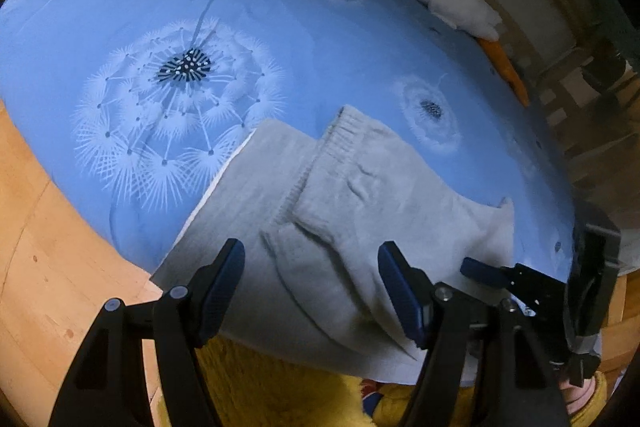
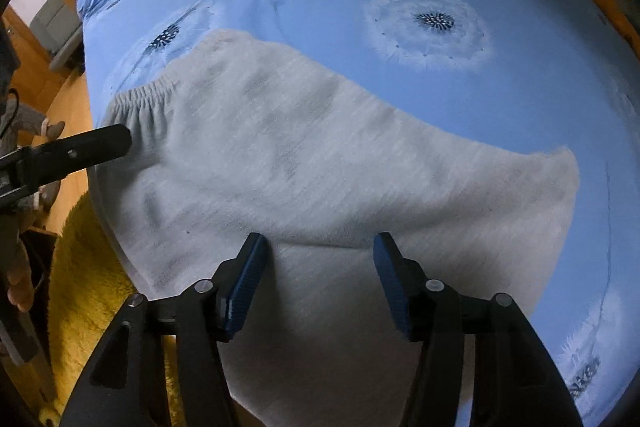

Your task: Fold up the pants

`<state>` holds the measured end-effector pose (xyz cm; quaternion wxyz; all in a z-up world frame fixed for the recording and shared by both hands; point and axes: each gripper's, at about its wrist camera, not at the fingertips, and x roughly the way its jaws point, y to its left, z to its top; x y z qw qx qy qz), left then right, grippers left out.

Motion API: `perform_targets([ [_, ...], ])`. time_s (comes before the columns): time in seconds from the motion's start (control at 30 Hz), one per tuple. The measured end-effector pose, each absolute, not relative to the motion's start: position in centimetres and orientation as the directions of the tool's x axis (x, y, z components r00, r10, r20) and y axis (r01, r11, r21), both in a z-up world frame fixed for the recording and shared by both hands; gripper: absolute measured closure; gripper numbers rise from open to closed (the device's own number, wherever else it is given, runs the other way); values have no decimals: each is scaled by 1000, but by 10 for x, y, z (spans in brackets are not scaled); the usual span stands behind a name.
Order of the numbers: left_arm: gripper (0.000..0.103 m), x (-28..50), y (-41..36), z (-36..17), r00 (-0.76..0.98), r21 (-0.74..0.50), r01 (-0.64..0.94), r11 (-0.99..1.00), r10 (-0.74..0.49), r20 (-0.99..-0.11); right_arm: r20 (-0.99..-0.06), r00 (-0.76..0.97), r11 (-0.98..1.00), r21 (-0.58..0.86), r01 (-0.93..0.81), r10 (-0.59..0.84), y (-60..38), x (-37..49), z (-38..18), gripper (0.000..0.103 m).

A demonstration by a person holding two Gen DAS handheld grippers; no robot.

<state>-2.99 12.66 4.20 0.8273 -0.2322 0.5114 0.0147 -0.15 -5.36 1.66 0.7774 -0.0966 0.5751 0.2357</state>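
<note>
Both tongs, left tongs and right tongs, hang open and empty over the grey sweatpants, folded on the blue bed, lower centre. Closing shallowly could pinch one layer, spoiling the fold.

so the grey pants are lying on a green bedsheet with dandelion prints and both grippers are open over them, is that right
Not quite: the bedsheet is light blue, not green, as both wrist views show. The rest holds: the grey pants lie on it, and the left gripper and right gripper are open over them.
</note>
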Motion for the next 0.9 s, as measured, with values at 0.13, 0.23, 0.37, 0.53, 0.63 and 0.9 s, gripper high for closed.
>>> perform_targets([
  [0.13,32,-28,126,39,472,-352,-273,895,-194,-860,-943,177,848,159,-506,282,-55,2,13,35],
  [0.23,34,-27,126,38,472,-349,-282,893,-188,-861,-956,114,844,177,-506,268,-52,9,19,35],
  [0.37,43,-27,127,39,488,-375,-281,883,-206,-849,-938,145,835,200,-512,314,-44,28,45,36],
  [0.53,45,-25,131,34,490,-386,-293,875,-209,-846,-910,204,788,182,-588,362,-7,65,64,36],
  [0.63,46,-23,130,29,487,-383,-292,877,-208,-848,-913,176,759,186,-624,368,21,86,53,36],
  [0.9,46,-23,127,25,504,-372,-275,887,-196,-841,-932,76,705,213,-676,354,51,108,7,36],
])
